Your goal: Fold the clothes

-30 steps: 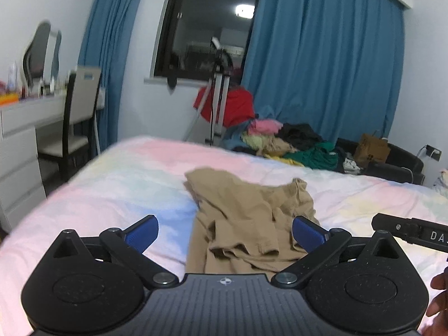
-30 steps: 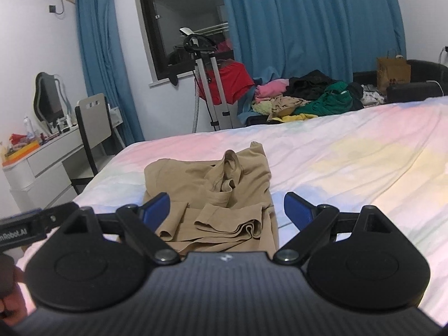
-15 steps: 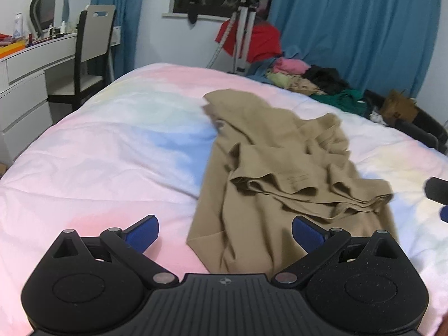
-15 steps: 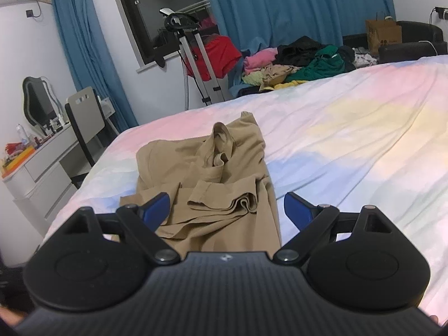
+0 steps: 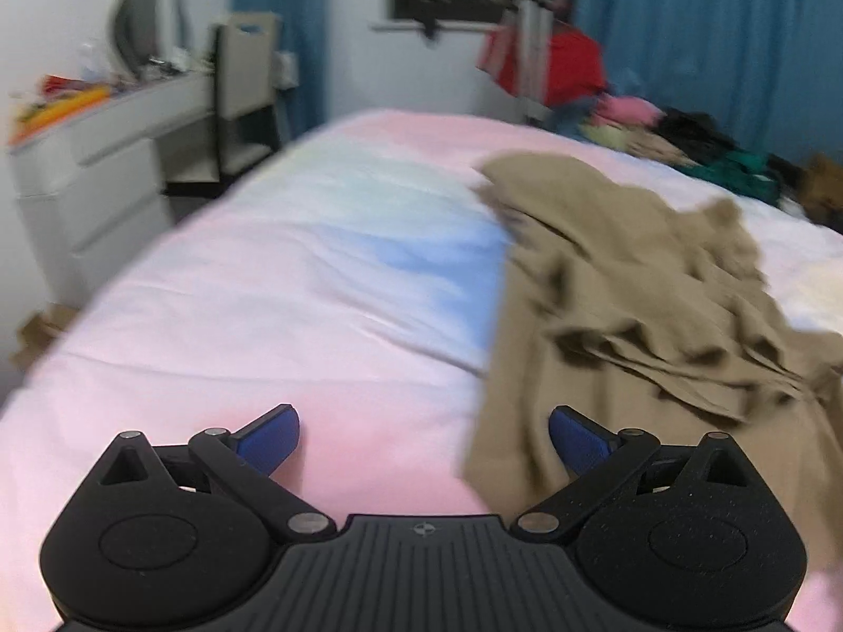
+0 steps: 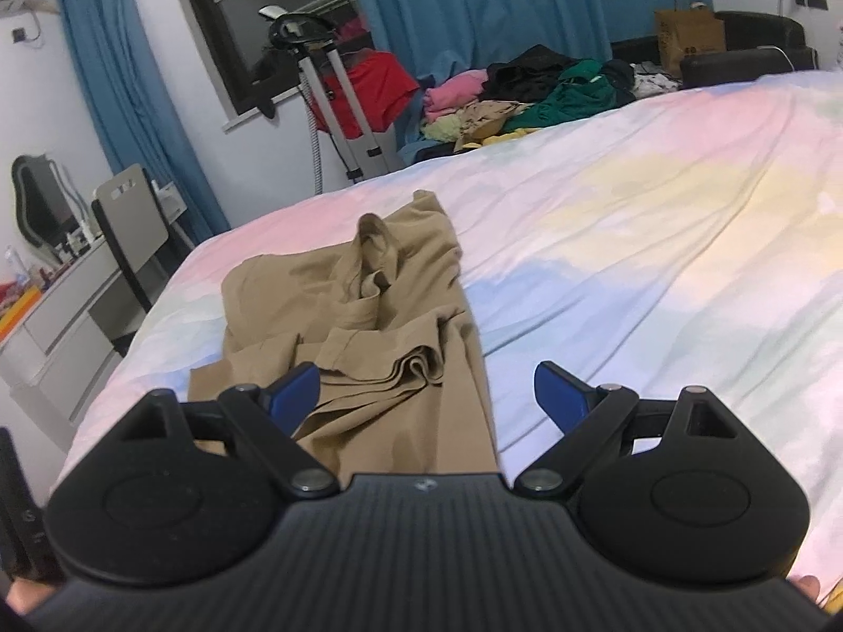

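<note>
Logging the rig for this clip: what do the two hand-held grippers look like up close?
The left hand-held gripper and right hand-held gripper look alike: a matte black ribbed body with a small round crosshair mark at its front edge, two rounded black discs at the sides, black link bars with silver pivot pins, and blue finger pads. No cables or sleeves show.

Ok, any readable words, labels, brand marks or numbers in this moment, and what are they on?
None can be read.
Brown paper bag: dark print, too small to read.
Black bar at the left edge: faint marks, illegible.
Left wrist view: motion-blurred, no text visible.
</note>
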The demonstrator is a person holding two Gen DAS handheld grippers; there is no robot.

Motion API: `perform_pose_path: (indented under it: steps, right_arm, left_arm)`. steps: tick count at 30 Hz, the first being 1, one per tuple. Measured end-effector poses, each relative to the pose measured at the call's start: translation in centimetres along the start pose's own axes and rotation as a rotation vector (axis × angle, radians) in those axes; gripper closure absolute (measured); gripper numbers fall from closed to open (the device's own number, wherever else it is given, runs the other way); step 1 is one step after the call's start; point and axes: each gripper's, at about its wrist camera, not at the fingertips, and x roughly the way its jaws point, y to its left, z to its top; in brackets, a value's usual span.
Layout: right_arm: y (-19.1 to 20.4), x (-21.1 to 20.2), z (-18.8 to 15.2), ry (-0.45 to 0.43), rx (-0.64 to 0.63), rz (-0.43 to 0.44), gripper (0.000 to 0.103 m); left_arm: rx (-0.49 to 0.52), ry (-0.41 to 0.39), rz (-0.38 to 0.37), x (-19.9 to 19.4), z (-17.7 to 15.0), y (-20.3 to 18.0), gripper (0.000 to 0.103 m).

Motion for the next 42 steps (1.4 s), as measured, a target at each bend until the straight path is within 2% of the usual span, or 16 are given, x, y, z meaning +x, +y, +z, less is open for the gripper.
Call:
perform_pose_path:
  steps: [4,9,14,18,20,23,24,27,32,34,37,39,42]
  right_arm:
    - [-1.1,0.4,0.0,0.062,0.101,0.046,0.013]
    - [-2.9,0.9,-1.0,0.192,0.354,0.207,0.013]
    - [-3.6,2.3,-2.5,0.289,0.523,0.297,0.013]
    - [-3.1,3.0,-2.9,0.292,0.524,0.297,0.013]
    - [-2.9,3.5,-3.1,0.301,0.515,0.289,0.013]
    - [-3.2,4.2,-3.5,0.323,0.522,0.273,0.014]
    - [-3.3,4.4,-3.7,0.327,0.524,0.267,0.014]
    - [-3.6,4.7,-4.0,0.332,0.528,0.256,0.014]
    - [-3.9,5.0,-4.2,0.33,0.527,0.233,0.014]
    - [-4.1,5.1,-4.2,0.328,0.526,0.23,0.014]
    - [-4.2,5.2,-4.2,0.326,0.528,0.23,0.014]
    - [-4.2,5.3,-4.2,0.327,0.53,0.229,0.014]
    - [-4.4,5.3,-4.2,0.329,0.538,0.231,0.014]
  left_arm:
    - [-0.146,0.053,-0.124,-1.0,0.0,2.0,0.002]
    - [-0.314,0.109,-0.276,-2.2,0.1,4.3,0.008]
    - [-0.335,0.116,-0.304,-1.5,0.2,4.2,0.031]
    - [-0.348,0.129,-0.346,-0.7,-0.1,3.8,0.053]
    - [-0.354,0.136,-0.367,-0.3,-0.3,3.6,0.056]
    - [-0.363,0.147,-0.399,0.2,-0.5,3.2,0.079]
    - [-0.366,0.15,-0.41,0.4,-0.6,3.1,0.092]
    - [-0.375,0.16,-0.441,1.0,-0.8,2.8,0.099]
    - [-0.371,0.073,-0.505,-1.2,0.0,3.5,0.1]
    - [-0.331,0.068,-0.477,-1.7,0.3,3.3,0.1]
    - [-0.205,0.081,-0.359,-1.1,0.0,1.8,0.1]
    - [-0.173,0.115,-0.307,-0.1,-0.3,1.1,0.101]
    - [-0.176,0.13,-0.305,0.1,-0.4,1.2,0.099]
